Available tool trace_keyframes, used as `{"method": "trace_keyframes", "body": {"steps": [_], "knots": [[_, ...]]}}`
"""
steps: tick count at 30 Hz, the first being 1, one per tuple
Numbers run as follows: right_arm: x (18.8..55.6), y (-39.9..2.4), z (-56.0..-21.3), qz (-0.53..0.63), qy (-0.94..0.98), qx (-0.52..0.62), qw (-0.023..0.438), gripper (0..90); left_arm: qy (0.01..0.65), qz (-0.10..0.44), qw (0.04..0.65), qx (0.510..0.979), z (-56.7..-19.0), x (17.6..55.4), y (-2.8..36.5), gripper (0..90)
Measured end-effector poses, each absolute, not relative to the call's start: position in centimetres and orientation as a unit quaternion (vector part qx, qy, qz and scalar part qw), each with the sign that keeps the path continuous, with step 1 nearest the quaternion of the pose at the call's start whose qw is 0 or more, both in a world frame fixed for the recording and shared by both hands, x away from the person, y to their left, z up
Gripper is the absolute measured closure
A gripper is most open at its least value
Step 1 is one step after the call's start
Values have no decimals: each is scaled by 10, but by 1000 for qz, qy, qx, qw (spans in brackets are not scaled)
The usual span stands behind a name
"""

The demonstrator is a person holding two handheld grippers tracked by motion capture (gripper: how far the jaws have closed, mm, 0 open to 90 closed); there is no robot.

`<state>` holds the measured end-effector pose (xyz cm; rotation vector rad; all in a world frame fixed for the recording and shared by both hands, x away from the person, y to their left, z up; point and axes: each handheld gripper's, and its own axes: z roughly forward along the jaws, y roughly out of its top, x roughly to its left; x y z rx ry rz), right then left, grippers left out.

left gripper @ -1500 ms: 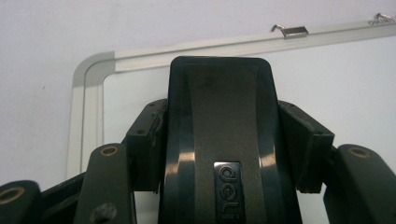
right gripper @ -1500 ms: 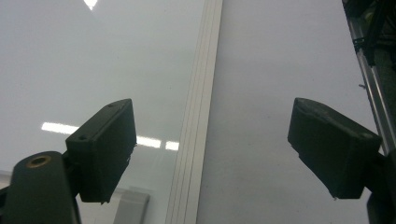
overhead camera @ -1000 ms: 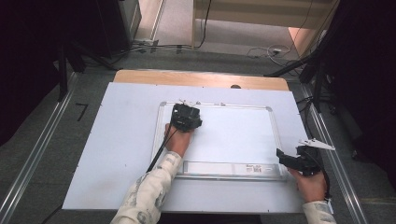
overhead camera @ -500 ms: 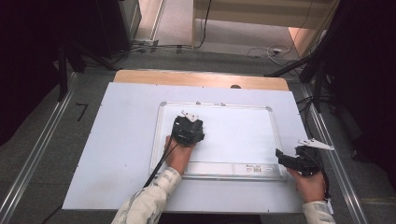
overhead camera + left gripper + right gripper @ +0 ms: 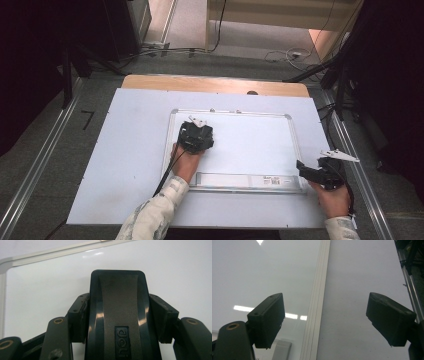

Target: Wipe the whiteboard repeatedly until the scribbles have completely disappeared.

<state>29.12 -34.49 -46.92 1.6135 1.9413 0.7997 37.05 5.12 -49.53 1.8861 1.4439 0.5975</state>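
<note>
On a whiteboard (image 5: 250,145), left gripper (image 5: 117,312) clamping a black eraser (image 5: 117,297), right gripper (image 5: 324,322) wide open, empty.

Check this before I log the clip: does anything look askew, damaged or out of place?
Nothing stands out. The whiteboard lies flat and square on the table, its surface clean; the left hand-held gripper grips a black eraser on it.

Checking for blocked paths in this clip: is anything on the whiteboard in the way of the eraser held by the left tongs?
Nothing visible. The left tongs are shut on the black eraser, which sits over the left part of the whiteboard. The white surface around it looks bare. The right tongs are open at the board's right edge, well apart from the eraser.
</note>
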Motion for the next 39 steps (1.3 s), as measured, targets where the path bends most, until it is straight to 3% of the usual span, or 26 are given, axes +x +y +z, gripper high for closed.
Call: {"method": "trace_keyframes", "body": {"steps": [18,27,39], "knots": [[292,-346,-470,293,710,593,243,141,604,253,319,686,-494,420,97,414],[294,-345,-470,294,710,593,241,141,592,249,320,697,-493,421,73,414],[295,-343,-470,291,712,591,242,141,553,236,328,728,-494,382,37,414]]}}
